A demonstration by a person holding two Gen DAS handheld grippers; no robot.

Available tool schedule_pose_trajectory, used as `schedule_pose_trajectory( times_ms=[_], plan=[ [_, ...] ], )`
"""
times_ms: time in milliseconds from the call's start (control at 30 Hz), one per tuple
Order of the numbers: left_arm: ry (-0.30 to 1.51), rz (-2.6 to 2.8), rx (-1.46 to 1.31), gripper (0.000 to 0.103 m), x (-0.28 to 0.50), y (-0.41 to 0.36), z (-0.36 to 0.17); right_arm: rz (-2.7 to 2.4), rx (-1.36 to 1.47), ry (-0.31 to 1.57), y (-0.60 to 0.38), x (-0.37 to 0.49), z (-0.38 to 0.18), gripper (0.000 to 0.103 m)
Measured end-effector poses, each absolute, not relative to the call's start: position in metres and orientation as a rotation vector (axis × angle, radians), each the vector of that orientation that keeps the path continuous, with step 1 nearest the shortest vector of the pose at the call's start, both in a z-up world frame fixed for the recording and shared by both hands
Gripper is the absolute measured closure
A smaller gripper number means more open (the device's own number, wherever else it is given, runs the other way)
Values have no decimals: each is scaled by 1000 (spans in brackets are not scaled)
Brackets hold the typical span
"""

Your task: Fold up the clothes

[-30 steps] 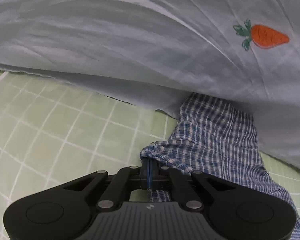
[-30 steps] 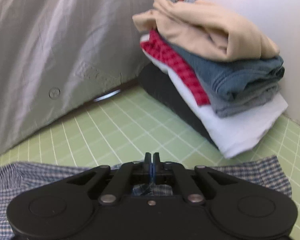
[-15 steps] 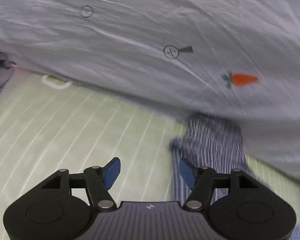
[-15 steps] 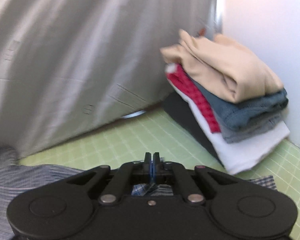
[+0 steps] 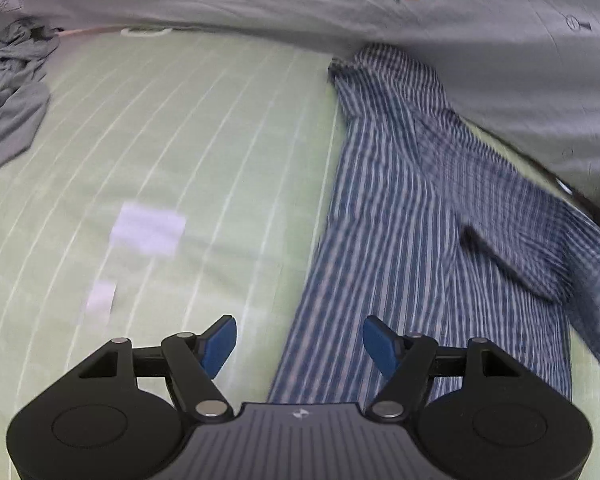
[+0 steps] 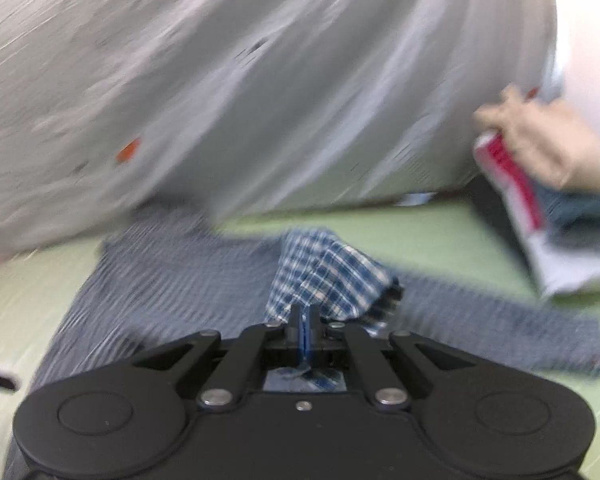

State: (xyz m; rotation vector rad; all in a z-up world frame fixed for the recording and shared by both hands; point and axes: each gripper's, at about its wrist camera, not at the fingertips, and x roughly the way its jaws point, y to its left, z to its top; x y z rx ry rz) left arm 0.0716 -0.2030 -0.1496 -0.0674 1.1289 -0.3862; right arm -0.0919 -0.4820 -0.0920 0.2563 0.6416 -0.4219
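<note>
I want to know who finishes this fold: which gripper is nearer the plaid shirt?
Right. The right gripper is shut on a pinched fold of the plaid shirt. The left gripper is open, holding nothing, above the shirt's edge.

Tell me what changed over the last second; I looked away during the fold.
The left gripper let go of the plaid shirt and now stands open, drawn back from the cloth. The right gripper has lifted its pinched shirt edge, carrying it over the spread fabric. Unchanged: the right gripper's grip, the folded stack and the grey garment on the green mat.
</note>
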Motion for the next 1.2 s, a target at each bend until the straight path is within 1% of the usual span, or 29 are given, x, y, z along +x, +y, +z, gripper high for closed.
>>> schedule_pose_trajectory(
  times_ms=[167,200,233,267,300,333,367,400,433,467,800,867,967,1067,1133,1167,1200],
  plan=[
    [1113,-392,-56,32,45,-200,-144,-264,240,758,-431,-104,-120,100],
    [1108,-395,-51,32,42,-201,-143,-251,229,766,-427,-108,-121,98],
    [1103,-398,-49,32,39,-202,-143,-239,218,772,-422,-112,-121,81],
    [1099,-401,-48,32,37,-203,-142,-253,221,752,-423,-118,-119,53],
    [1096,-404,-48,31,33,-204,-142,-271,225,729,-425,-124,-116,40],
    [1095,-410,-47,30,29,-207,-143,-289,230,706,-427,-130,-113,23],
    [1093,-415,-46,29,25,-208,-143,-306,235,682,-428,-136,-111,16],
    [1088,-422,-41,26,21,-210,-142,-330,242,663,-432,-142,-110,13],
    [1083,-431,-33,24,18,-214,-142,-354,249,644,-437,-148,-110,2],
    [1078,-439,-26,23,14,-217,-143,-388,258,654,-442,-152,-115,0],
    [1049,-582,68,22,-9,-267,-150,-738,348,788,-487,-193,-168,0],
    [1038,-603,85,22,-14,-275,-152,-758,353,785,-490,-197,-173,0],
    [1006,-653,109,26,-19,-287,-153,-778,357,773,-494,-203,-177,0],
    [970,-710,135,40,-23,-299,-153,-785,343,740,-496,-202,-181,0],
    [972,-742,152,54,-23,-307,-157,-785,326,714,-495,-201,-183,0],
    [979,-757,160,58,-23,-311,-160,-784,318,701,-493,-202,-183,0],
    [991,-772,164,69,-23,-313,-163,-784,311,686,-492,-203,-184,0]
  ],
)
